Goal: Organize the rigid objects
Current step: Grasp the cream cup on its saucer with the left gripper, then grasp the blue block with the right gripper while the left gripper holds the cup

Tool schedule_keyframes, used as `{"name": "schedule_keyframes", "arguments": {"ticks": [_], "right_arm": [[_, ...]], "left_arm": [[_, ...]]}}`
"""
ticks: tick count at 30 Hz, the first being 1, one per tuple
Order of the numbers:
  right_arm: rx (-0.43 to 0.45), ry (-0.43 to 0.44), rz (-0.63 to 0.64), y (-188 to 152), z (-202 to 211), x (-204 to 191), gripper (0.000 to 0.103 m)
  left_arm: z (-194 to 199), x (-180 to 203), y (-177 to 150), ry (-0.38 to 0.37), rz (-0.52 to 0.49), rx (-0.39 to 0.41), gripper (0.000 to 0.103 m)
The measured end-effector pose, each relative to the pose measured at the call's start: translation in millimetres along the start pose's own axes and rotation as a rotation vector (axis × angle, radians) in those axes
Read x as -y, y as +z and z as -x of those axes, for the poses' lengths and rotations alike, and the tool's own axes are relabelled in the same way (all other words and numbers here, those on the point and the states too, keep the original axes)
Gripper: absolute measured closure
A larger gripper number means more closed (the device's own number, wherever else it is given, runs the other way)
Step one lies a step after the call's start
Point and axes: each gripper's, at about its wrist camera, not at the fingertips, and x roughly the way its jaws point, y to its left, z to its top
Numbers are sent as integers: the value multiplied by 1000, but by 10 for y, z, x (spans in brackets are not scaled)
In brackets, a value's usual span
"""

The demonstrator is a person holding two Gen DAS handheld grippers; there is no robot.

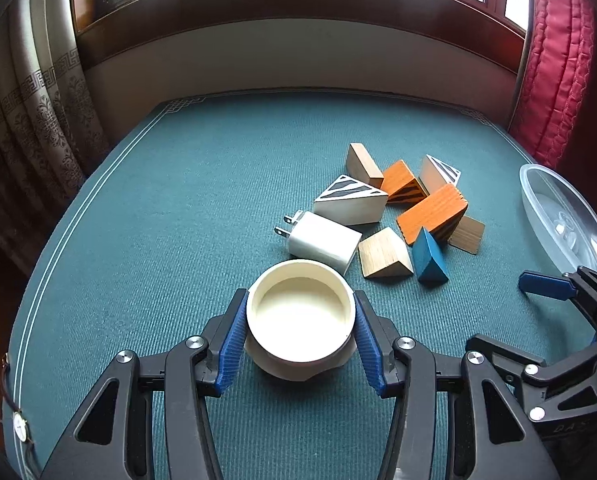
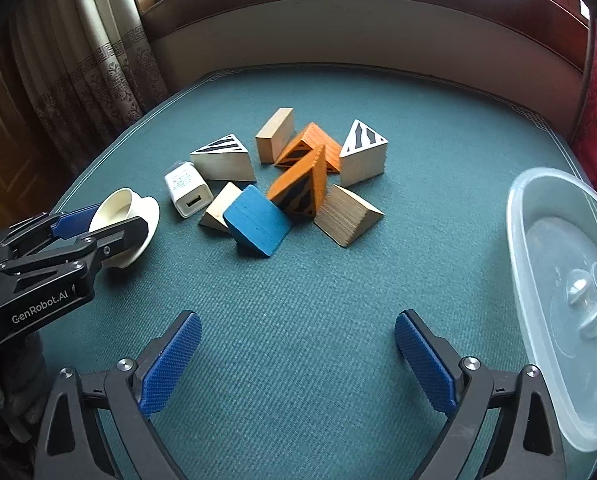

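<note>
The left gripper (image 1: 300, 332) pinches a cream cup (image 1: 301, 314) at the table's near left — the clear container (image 2: 558, 300) lies far right, beside the right gripper (image 2: 298, 360), spread and empty.

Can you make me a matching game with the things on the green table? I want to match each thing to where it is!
Things:
1. cream round cup
2. white plug-in charger
3. blue wooden wedge block
4. clear plastic tub

Places:
A. at the table's right edge
B. squeezed between the left gripper's blue pads
C. at the near edge of the block pile
D. lying between the cup and a striped white block

Pairs: 1-B, 2-D, 3-C, 4-A
</note>
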Motion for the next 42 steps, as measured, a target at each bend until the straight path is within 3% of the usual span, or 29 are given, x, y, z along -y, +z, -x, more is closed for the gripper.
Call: {"name": "schedule_keyframes", "arguments": {"ticks": [15, 23, 35, 42], "right_arm": [[-22, 30, 151, 392, -351, -329, 25], [-4, 62, 193, 503, -467, -406, 31], [-16, 126, 228, 379, -351, -517, 58], [11, 76, 212, 339, -344, -572, 59]], "left_arm": [[72, -130, 16, -8, 55, 9, 52], [77, -162, 22, -8, 72, 7, 52], [49, -162, -3, 0, 79, -2, 52], [47, -156, -1, 1, 73, -1, 52]]}}
